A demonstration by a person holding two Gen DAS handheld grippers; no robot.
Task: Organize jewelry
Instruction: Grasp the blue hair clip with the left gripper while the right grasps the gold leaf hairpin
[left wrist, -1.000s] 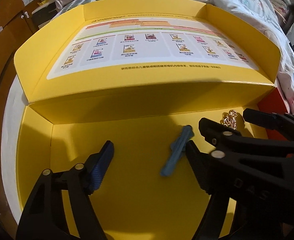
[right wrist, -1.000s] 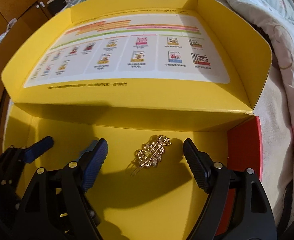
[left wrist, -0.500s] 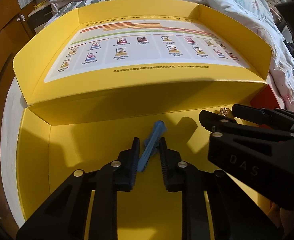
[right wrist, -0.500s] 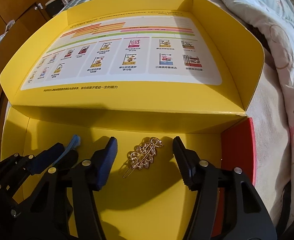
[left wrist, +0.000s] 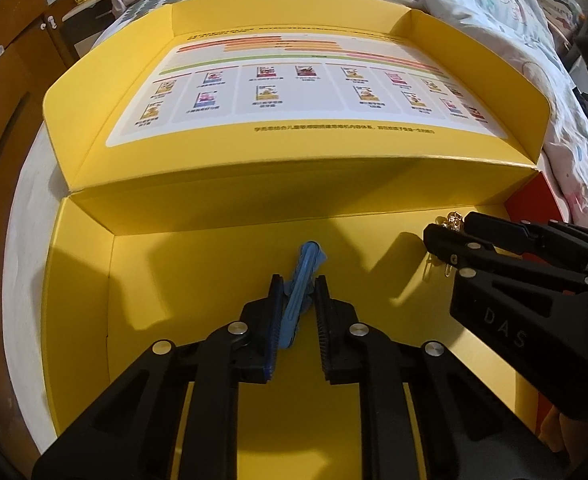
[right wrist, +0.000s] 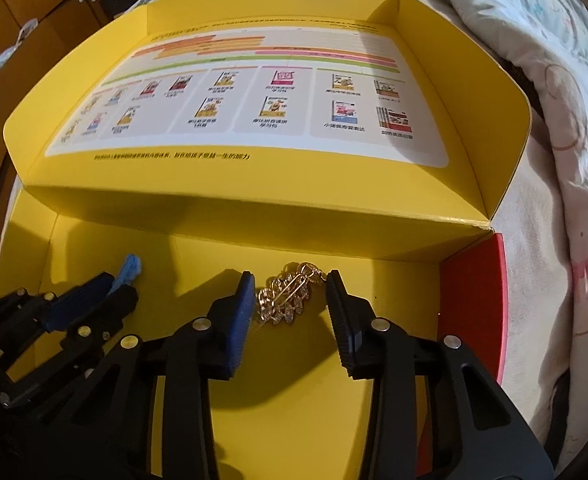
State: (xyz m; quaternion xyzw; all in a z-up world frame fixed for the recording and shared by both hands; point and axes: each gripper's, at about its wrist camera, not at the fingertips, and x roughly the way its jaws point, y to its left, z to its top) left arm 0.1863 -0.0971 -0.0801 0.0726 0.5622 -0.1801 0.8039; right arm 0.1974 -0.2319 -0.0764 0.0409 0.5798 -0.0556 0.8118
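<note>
the blue hair clip [left wrist: 301, 280], a long narrow plastic piece, lies on the floor of the yellow box [left wrist: 81, 280] and is pinched between the ribbed pads of the left gripper [left wrist: 298, 300], whose jaws have closed tight on its lower half while the upper end pokes out toward the back wall. to its right the gold hair clip [right wrist: 287, 298], a leafy openwork metal piece with a thin pin across it, sits on the same floor between the fingers of the right gripper [right wrist: 289, 304]; those jaws are closing around it, and the left blue pad looks to be at its edge while a sliver of yellow still shows by the right pad. that makes two clips and two grippers, one to each. both clips lie in the back half of the box floor, the gold one close to the red side panel [right wrist: 474, 300] on the right, the blue one nearer the middle with wide bare cardboard to its left. the two black tools stand just beside each other, little room between them. behind, the hinged lid [left wrist: 294, 92] lies open with a glossy printed sheet of small pictures inside it. the box rests on a bed, with a rumpled patterned quilt [right wrist: 554, 80] along the right side and wooden cupboards [left wrist: 13, 60] at the left.
</note>
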